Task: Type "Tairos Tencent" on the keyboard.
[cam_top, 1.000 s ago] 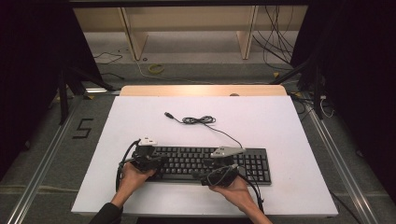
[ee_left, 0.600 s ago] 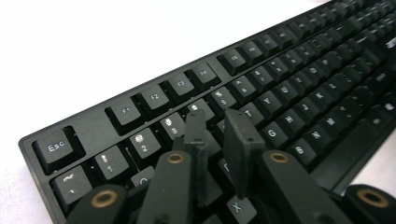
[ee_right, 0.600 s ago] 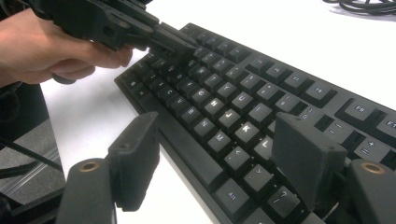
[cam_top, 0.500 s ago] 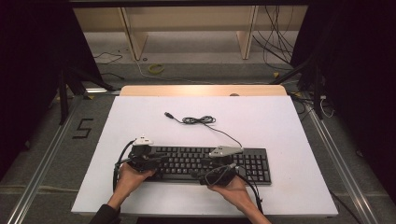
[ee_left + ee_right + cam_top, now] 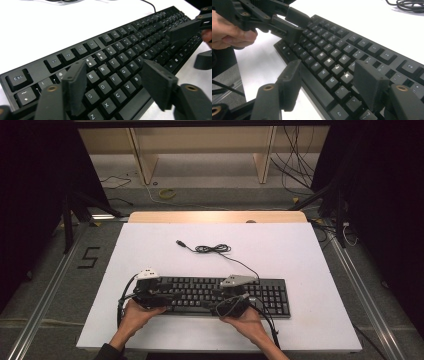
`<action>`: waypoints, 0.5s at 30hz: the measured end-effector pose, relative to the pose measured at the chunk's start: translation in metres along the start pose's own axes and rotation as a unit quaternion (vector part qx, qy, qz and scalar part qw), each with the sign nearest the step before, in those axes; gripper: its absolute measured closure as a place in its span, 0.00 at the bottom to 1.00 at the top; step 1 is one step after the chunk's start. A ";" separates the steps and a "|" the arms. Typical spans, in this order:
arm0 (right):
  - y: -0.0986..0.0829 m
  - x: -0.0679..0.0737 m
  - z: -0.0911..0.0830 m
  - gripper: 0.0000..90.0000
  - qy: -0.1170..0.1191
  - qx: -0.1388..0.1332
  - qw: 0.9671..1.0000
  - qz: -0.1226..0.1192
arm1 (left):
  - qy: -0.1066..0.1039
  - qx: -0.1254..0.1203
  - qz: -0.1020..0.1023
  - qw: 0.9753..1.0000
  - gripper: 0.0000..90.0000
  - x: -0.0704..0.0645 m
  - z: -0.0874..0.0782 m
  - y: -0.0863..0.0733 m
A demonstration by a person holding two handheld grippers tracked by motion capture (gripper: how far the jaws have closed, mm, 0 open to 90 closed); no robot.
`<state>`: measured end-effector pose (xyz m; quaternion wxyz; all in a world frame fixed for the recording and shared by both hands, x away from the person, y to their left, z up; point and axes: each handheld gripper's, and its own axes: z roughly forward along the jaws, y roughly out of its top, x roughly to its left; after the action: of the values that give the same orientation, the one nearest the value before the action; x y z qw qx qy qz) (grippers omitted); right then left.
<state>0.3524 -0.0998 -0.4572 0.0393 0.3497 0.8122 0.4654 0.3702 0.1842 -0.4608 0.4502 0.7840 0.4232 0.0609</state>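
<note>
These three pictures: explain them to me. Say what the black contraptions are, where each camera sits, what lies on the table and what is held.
A person sits at a white table and holds a hand-operated two-jaw tool in each hand; no robot arm is involved. The high view looks down from above the person's side. The other two cameras ride on the tools and look along their own black jaws. The left claw and the right claw both stand open over a black full-size computer keyboard, near its front edge, gripping nothing. The keyboard's thin black cable lies loosely coiled on the table behind it, its plug end free.
</note>
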 end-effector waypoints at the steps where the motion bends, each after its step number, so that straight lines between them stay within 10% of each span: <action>1: 0.000 0.000 0.001 0.46 0.000 0.000 1.000 0.000 | 0.000 -0.003 -0.001 1.000 0.37 -0.001 0.000 0.000; 15: 0.006 0.004 0.017 0.59 0.004 0.016 1.000 -0.010 | 0.004 -0.021 -0.003 1.000 0.27 -0.003 -0.010 -0.005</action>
<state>0.3594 -0.0829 -0.4615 0.0356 0.3401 0.8232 0.4532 0.3609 0.1899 -0.4581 0.4648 0.7729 0.4260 0.0714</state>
